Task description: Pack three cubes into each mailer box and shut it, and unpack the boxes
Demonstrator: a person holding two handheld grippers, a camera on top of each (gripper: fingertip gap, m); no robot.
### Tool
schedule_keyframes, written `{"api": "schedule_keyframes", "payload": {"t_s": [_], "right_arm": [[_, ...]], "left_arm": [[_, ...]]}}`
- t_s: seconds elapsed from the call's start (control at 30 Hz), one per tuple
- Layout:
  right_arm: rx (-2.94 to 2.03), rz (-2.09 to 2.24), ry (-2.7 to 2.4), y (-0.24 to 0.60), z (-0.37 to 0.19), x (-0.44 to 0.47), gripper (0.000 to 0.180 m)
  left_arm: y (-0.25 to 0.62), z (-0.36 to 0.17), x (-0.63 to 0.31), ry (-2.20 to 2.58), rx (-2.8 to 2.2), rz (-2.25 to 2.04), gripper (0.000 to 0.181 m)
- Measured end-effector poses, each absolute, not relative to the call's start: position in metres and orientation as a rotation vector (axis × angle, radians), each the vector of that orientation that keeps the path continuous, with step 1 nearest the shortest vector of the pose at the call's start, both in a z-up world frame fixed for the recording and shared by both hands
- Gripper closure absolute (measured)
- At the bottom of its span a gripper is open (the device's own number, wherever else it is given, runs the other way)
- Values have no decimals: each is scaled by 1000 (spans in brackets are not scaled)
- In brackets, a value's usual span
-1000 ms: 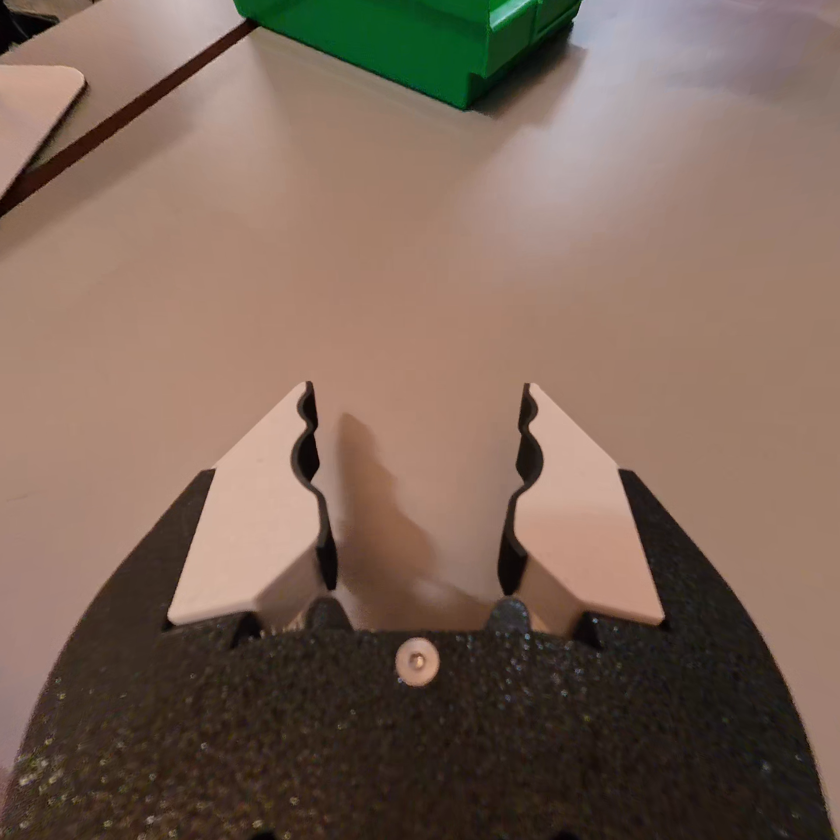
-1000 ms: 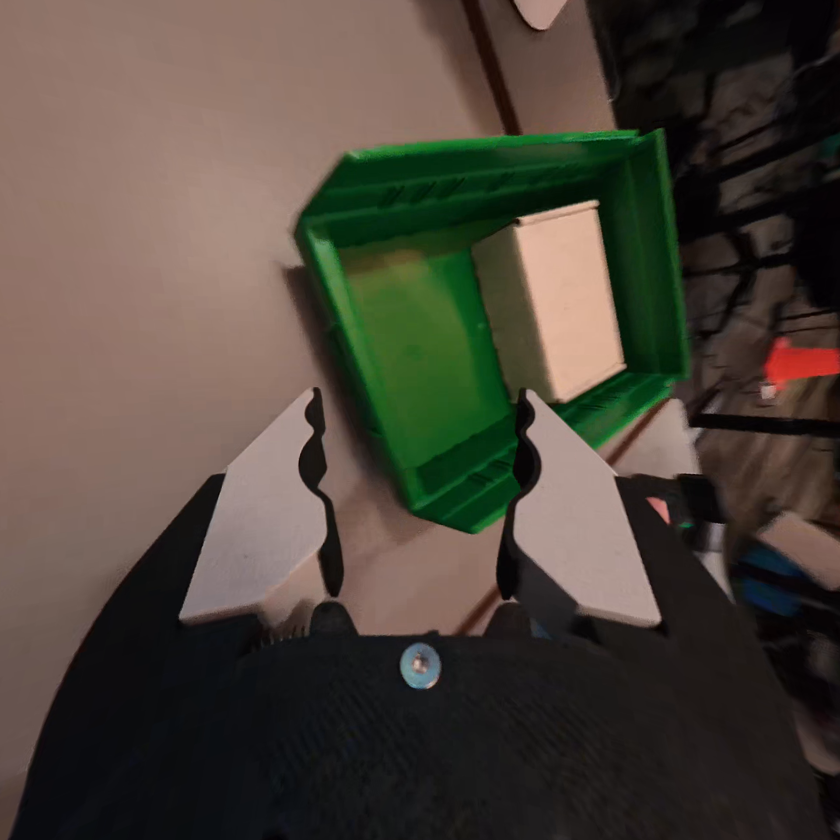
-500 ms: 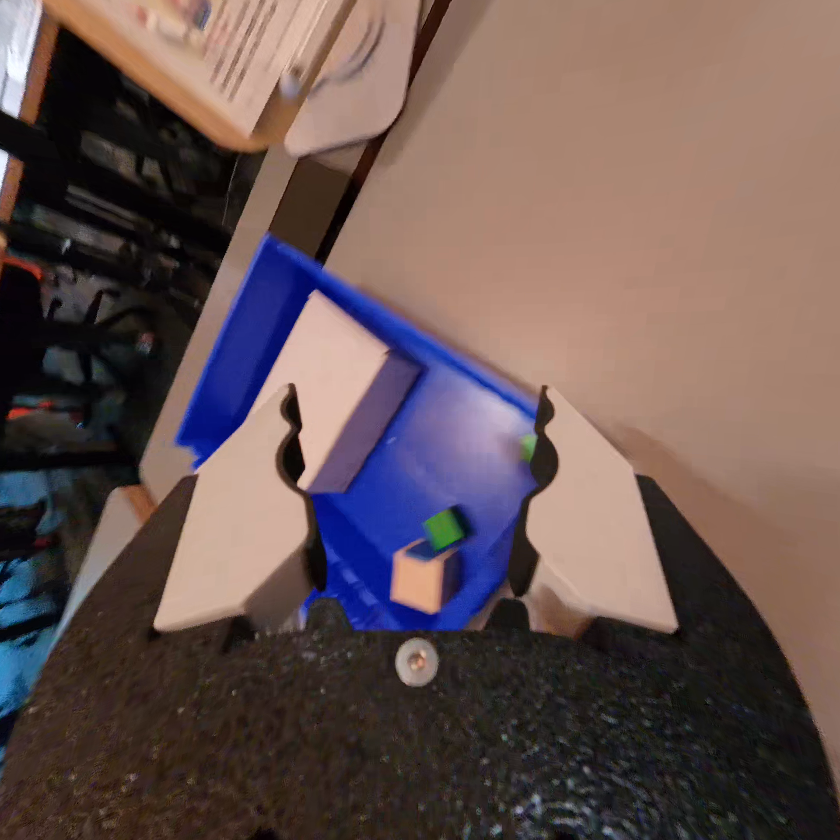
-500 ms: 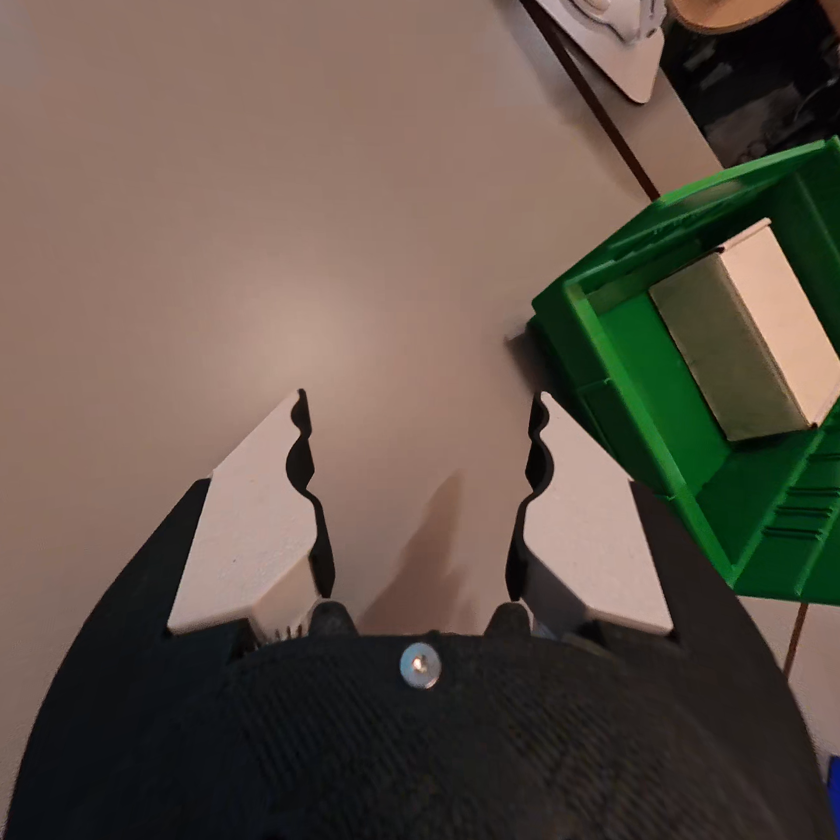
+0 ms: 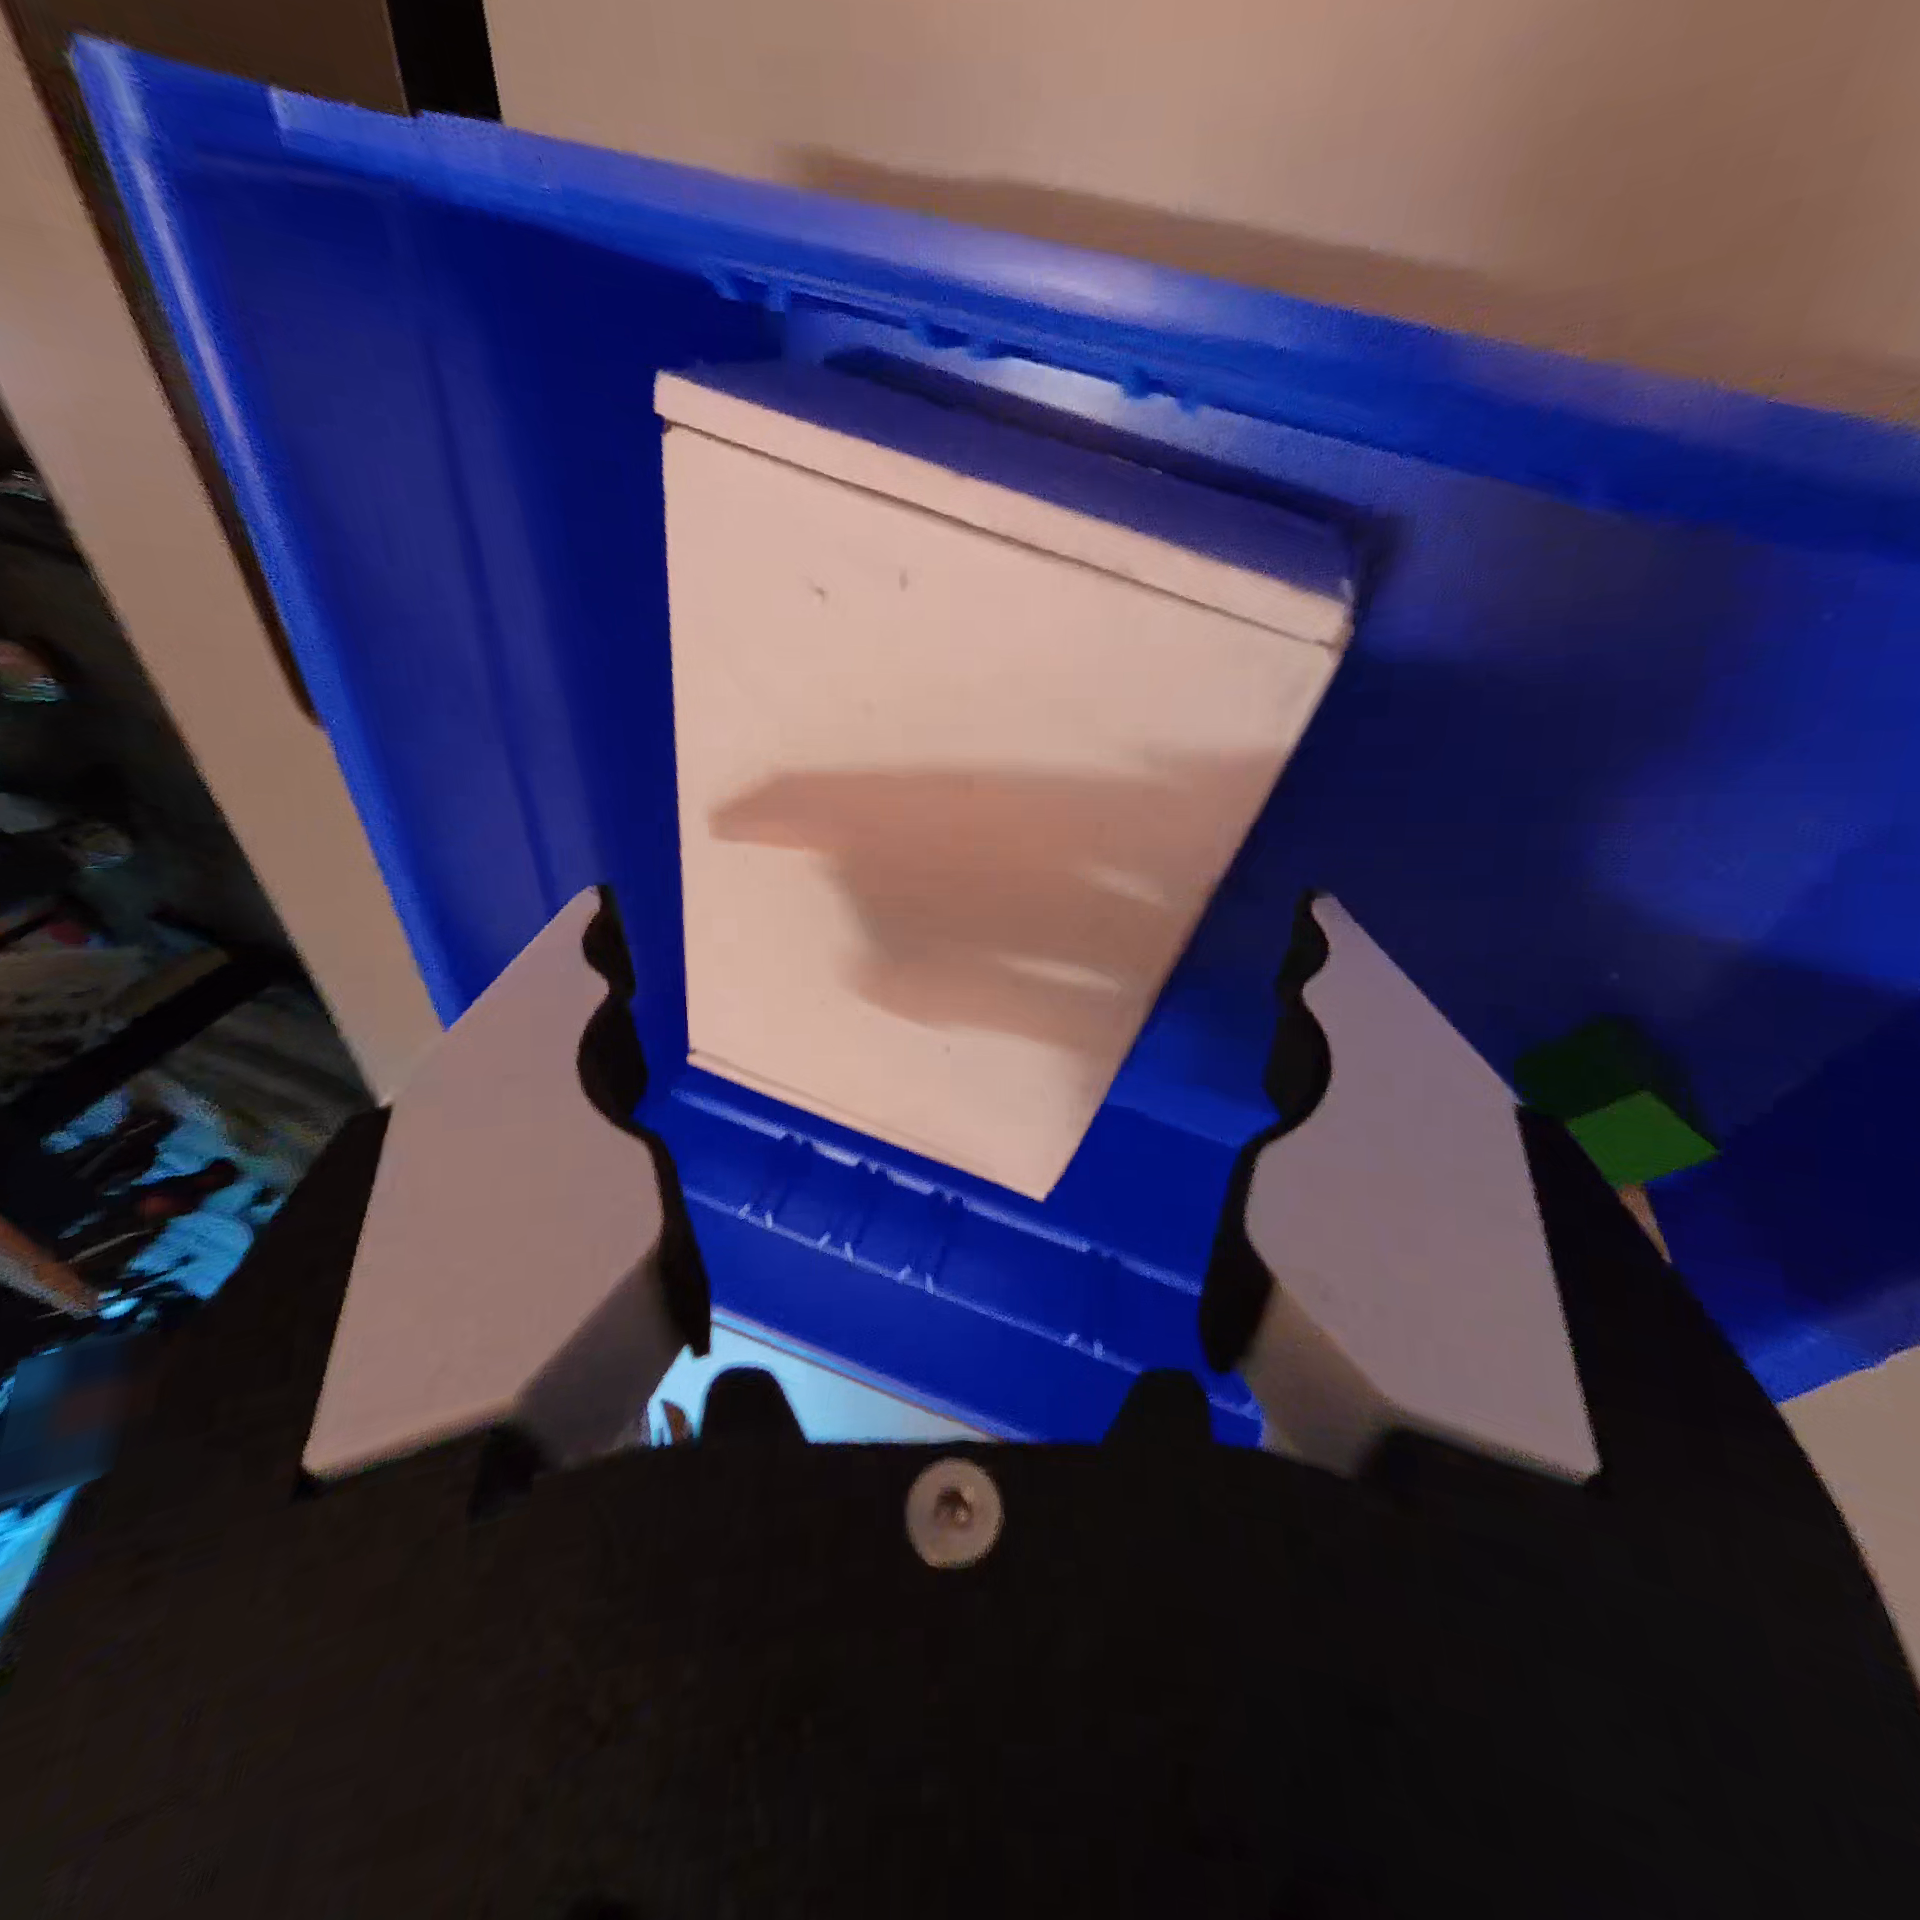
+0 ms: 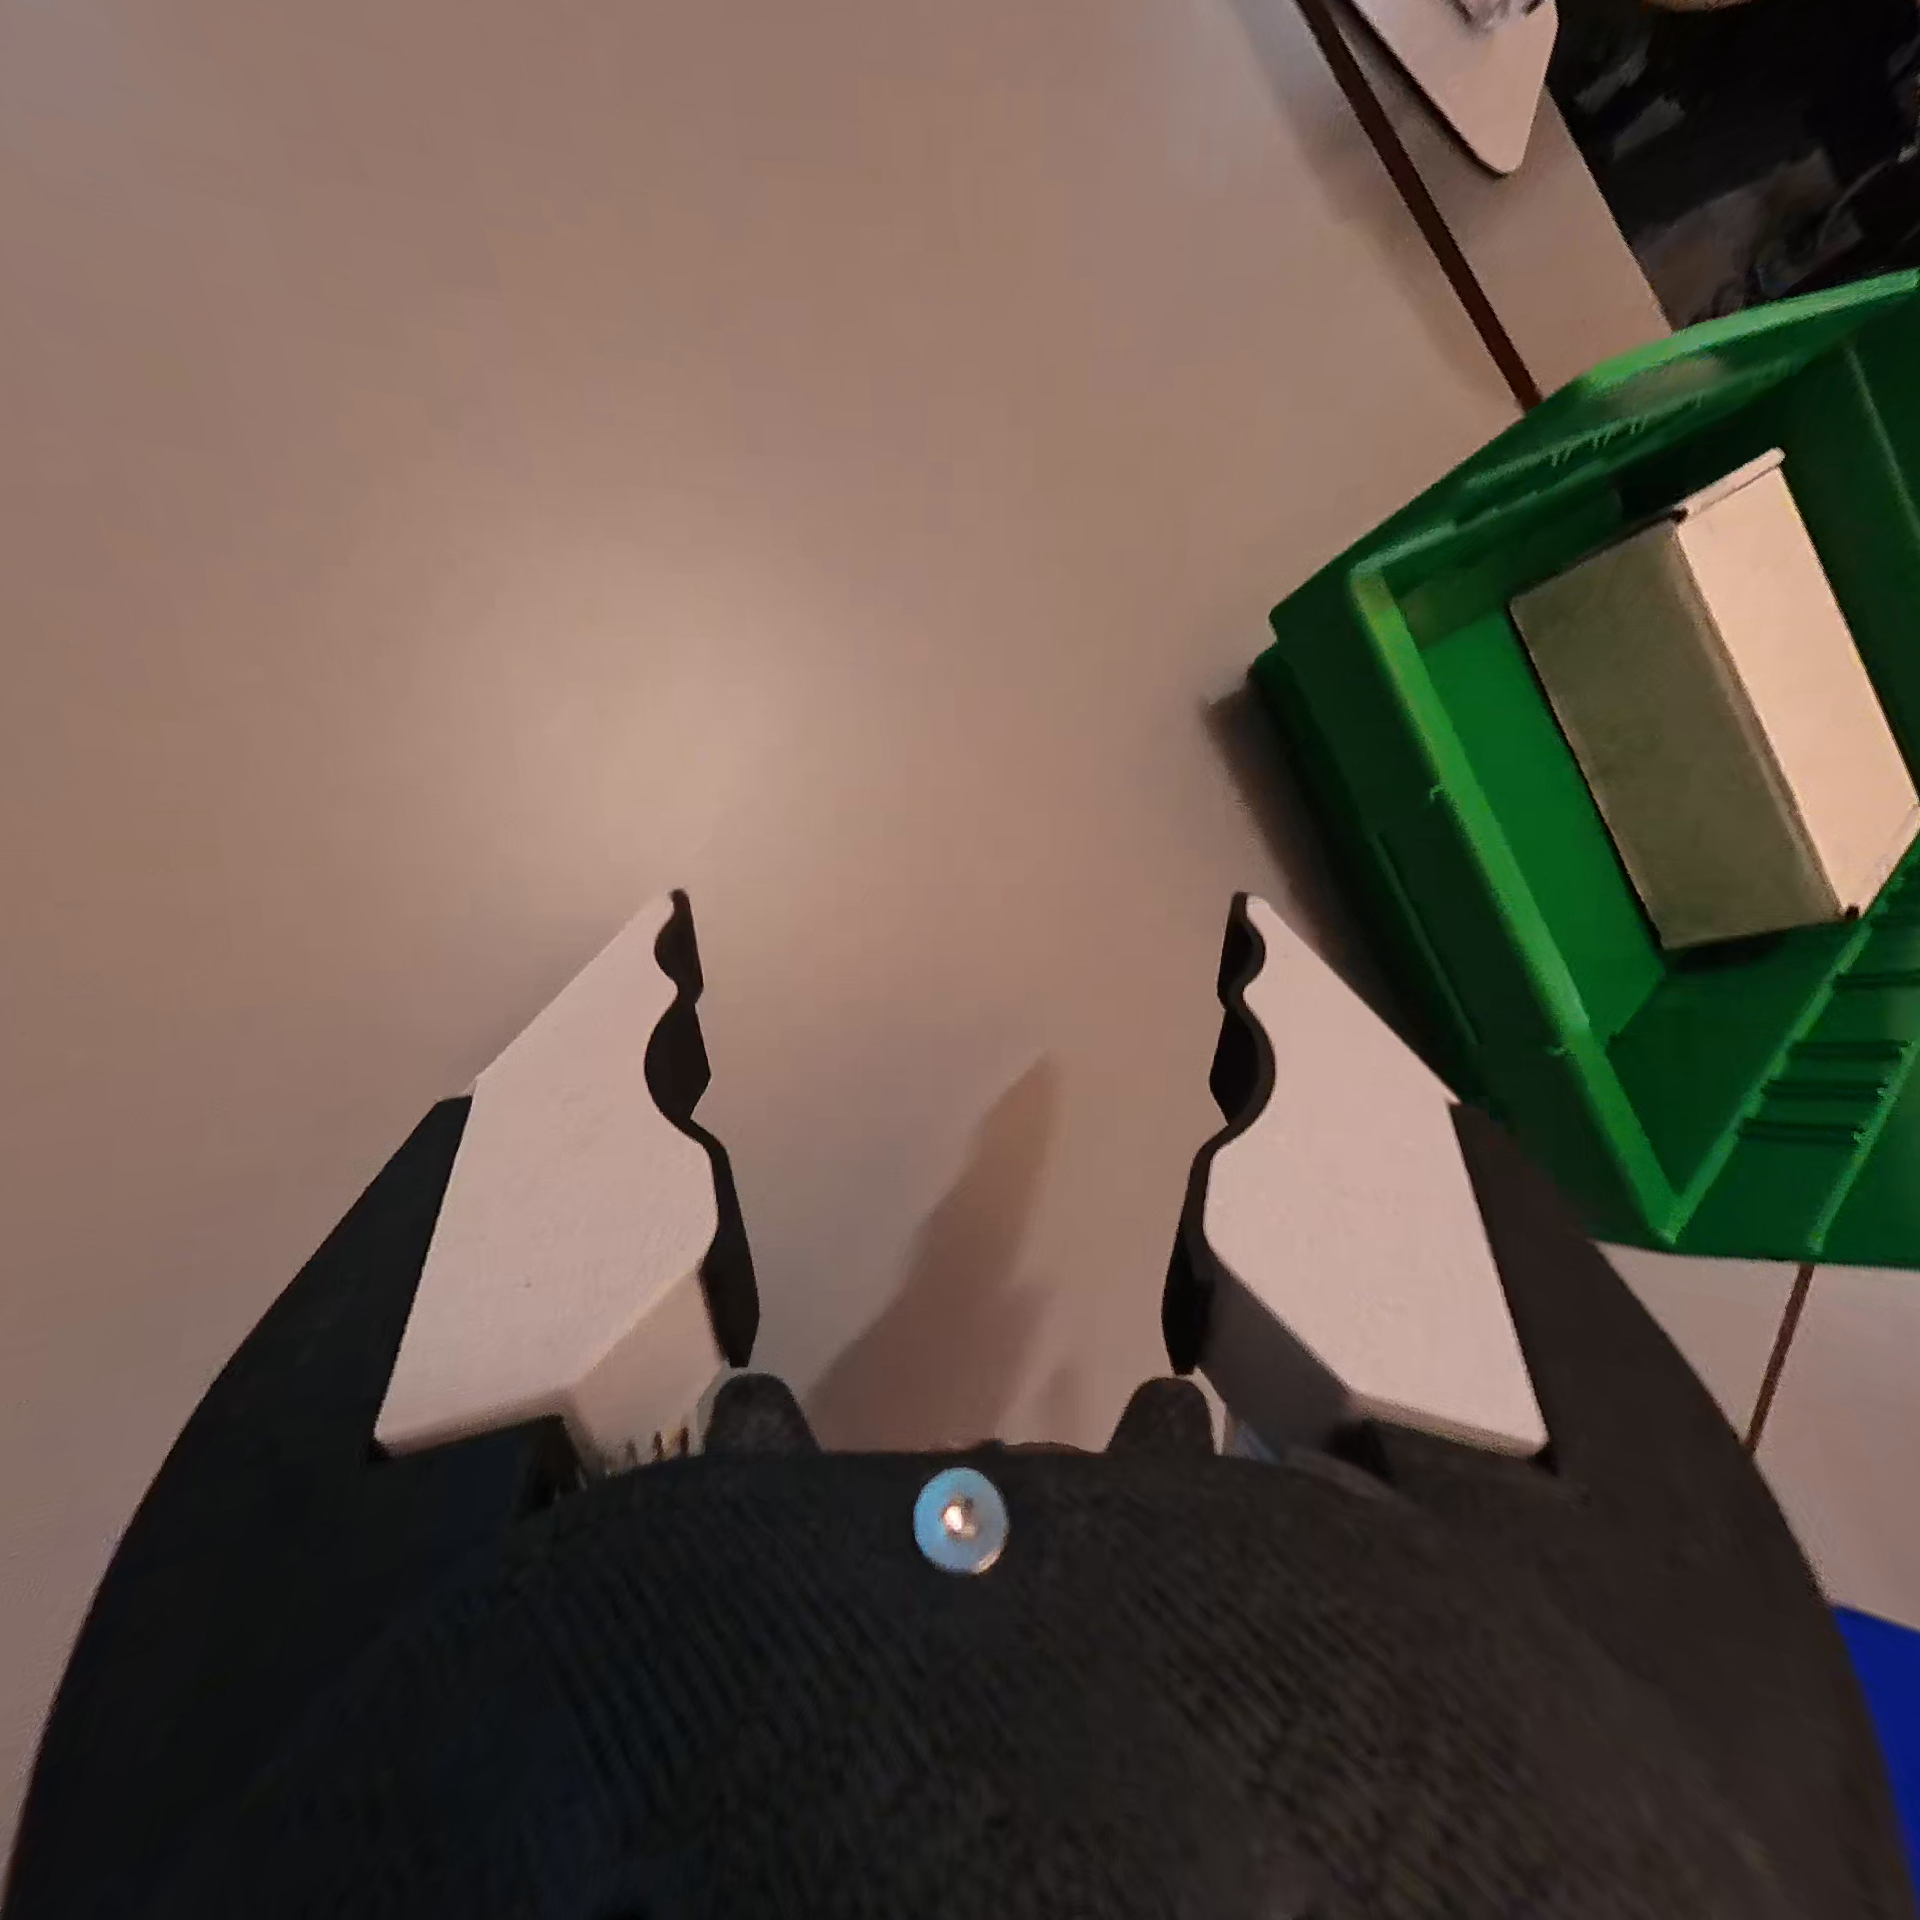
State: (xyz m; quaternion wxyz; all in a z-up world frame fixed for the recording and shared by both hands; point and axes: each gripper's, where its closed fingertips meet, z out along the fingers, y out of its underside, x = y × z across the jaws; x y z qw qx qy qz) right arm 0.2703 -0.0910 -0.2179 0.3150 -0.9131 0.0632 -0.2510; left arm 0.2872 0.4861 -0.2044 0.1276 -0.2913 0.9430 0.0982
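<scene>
Left gripper [image 5: 954, 914] poised over the blue bin [image 5: 436, 416], jaws spread wide and holding nothing; fingers [image 5: 488, 1195] framing the near end of a shut white mailer box [image 5: 956, 790] lying in that bin, not yet touching it. To the right in the same bin, a green cube [image 5: 1621, 1132] loose on the floor, partly hidden behind the right-hand finger; other cubes possibly there, out of sight.

Right gripper [image 6: 956, 914] hanging over bare tan table [image 6: 623, 468], jaws likewise wide apart and empty; well off to its right, a green bin [image 6: 1382, 665] with a second shut white box [image 6: 1704, 707] inside.

By the look of things, early or mid-cycle: both boxes closed and sitting in their bins; contents impossible to tell; at least one cube unpacked. Next step probably lifting the box from the blue bin onto the table; opening, filling with three cubes and shutting all seemingly ahead.
</scene>
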Motion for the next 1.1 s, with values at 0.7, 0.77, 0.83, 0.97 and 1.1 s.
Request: {"api": "schedule_keyframes", "payload": {"t_s": [0.7, 0.77, 0.83, 0.97, 1.1], "right_arm": [[-2367, -688, 178, -106, -217, 275, 80], [-2363, -691, 183, -108, -215, 275, 80], [-2354, -706, 175, -109, -211, 275, 80], [-2349, -737, 166, -116, -203, 273, 80], [-2307, -755, 192, -123, -192, 274, 80]], "left_arm": [[490, -237, 281, 2873, -1093, 284, 52], [487, -237, 276, 2877, -1091, 305, 53], [487, -235, 270, 2874, -1063, 350, 53], [484, -219, 264, 2814, -1086, 352, 53], [477, -177, 258, 2732, -1086, 353, 53]]}}
